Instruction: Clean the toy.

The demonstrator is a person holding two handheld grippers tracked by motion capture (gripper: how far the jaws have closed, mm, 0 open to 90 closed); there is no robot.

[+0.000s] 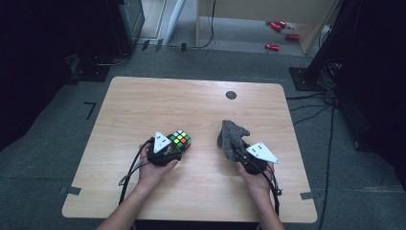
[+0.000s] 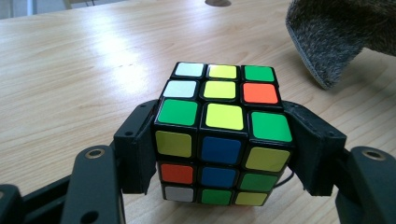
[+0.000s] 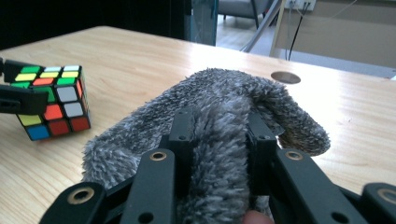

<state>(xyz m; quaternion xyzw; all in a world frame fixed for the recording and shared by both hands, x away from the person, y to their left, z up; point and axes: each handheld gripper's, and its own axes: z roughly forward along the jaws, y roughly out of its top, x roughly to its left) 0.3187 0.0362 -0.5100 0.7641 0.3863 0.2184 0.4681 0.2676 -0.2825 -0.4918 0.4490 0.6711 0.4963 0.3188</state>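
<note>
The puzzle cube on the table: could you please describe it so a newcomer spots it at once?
On the wooden table, look left of centre, where the left tool is shut on the puzzle cube. Its black-edged, many-coloured squares set it apart from the fuzzy grey glove beside it.

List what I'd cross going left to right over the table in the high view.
Left gripper → Rubik's cube held in its fingers → grey fuzzy glove → right gripper clamped on the glove.

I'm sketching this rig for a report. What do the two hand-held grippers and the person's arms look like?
Each hand-held gripper, left and right, is black with two linkage-driven jaws showing round rivets, a grey three-cornered plate with dark markings on top, and a black trailing cable. The forearms are bare: no sleeves or gloves.
</note>
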